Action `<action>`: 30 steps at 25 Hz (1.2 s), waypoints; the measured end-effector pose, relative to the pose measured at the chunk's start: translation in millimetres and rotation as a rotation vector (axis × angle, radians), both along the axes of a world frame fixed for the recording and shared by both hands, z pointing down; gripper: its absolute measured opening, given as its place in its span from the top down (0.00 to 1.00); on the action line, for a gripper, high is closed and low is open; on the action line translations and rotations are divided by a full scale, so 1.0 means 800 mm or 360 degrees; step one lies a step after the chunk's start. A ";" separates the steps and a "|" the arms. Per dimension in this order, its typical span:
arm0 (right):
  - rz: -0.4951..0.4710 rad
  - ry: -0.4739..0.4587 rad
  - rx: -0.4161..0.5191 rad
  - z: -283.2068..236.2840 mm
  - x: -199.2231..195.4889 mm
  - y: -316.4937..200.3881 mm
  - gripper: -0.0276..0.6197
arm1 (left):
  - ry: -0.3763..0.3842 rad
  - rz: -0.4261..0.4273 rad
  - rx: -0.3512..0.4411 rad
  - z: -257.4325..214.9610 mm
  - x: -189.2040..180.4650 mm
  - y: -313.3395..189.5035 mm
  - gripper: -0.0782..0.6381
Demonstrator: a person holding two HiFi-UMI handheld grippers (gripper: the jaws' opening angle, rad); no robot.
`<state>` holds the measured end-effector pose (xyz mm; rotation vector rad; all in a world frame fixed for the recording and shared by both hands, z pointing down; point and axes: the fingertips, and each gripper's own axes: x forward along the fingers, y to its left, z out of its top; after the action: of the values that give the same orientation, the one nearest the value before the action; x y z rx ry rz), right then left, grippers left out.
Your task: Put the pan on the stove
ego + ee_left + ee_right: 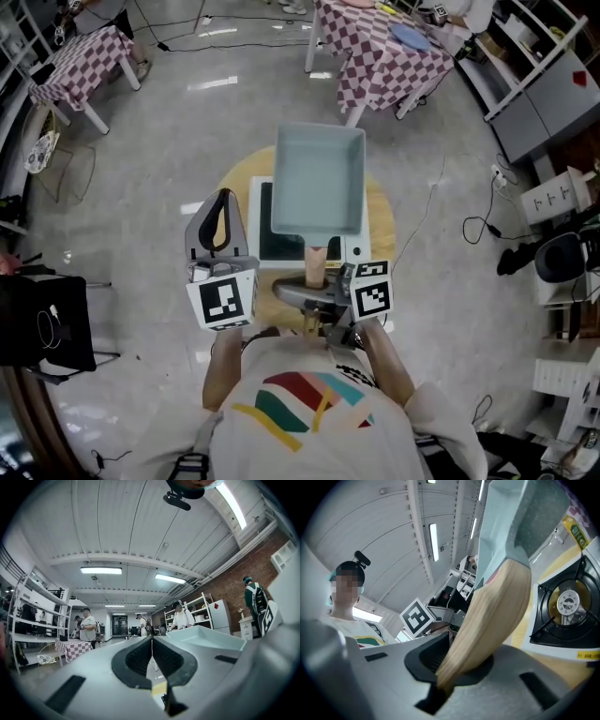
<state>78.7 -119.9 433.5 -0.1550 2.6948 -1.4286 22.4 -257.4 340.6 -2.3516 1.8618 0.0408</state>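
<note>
The right gripper's [449, 663] fingers [427, 654] are closed tight on the wooden handle [492, 616] of the pan [513, 520]. They grip it near its free end, and the handle runs up and away from them. In the head view this right gripper [317, 286] sits at the near edge of the round wooden table [379, 214].

The pale square pan [319, 178] is held out over the stove [258, 217] and hides most of it. The right gripper view shows the pan's speckled underside lifted clear of the burner [568, 602], with open air between them.

The left gripper's [151, 639] fingers [137, 660] are pressed together with nothing between them. That left gripper [223, 199] is just left of the pan and apart from it, over the stove's left edge.

There is one pan, one stove with one burner, and two grippers.

The table's rim shows left and right of the pan. Beyond the rim, bare floor [187, 122] lies open to the left and far side. Cables [480, 228] trail on the floor to the right. A checked-cloth table [80, 58] stands at the far left and another checked-cloth table [375, 66] at the far right. Both are well apart from the round table.
</note>
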 end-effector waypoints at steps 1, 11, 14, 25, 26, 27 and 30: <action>-0.0004 -0.0016 -0.0020 0.002 -0.002 -0.002 0.94 | 0.0004 -0.0005 0.0002 0.001 -0.002 -0.001 0.88; -0.0049 -0.0034 -0.0194 0.046 -0.009 -0.011 0.94 | 0.0062 0.0014 -0.0107 0.031 -0.007 -0.009 0.88; -0.0058 -0.0035 -0.0253 0.061 -0.007 -0.014 0.94 | 0.0090 0.0035 -0.0130 0.034 -0.003 -0.014 0.88; -0.0040 -0.0097 -0.0405 0.104 -0.004 -0.021 0.94 | 0.0090 -0.0054 -0.0113 0.033 -0.017 -0.017 0.88; -0.0036 -0.0092 -0.0411 0.109 -0.004 -0.021 0.94 | 0.0086 -0.0059 -0.0113 0.034 -0.018 -0.016 0.88; -0.0033 -0.0086 -0.0418 0.115 -0.004 -0.021 0.94 | 0.0082 -0.0065 -0.0115 0.034 -0.020 -0.015 0.88; -0.0032 -0.0074 -0.0450 0.131 -0.004 -0.021 0.94 | 0.0074 -0.0077 -0.0127 0.037 -0.022 -0.013 0.88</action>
<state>75.6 -136.6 538.7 -0.1116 2.4516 -1.7898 4.4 -268.1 370.5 -2.3755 1.9768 0.0164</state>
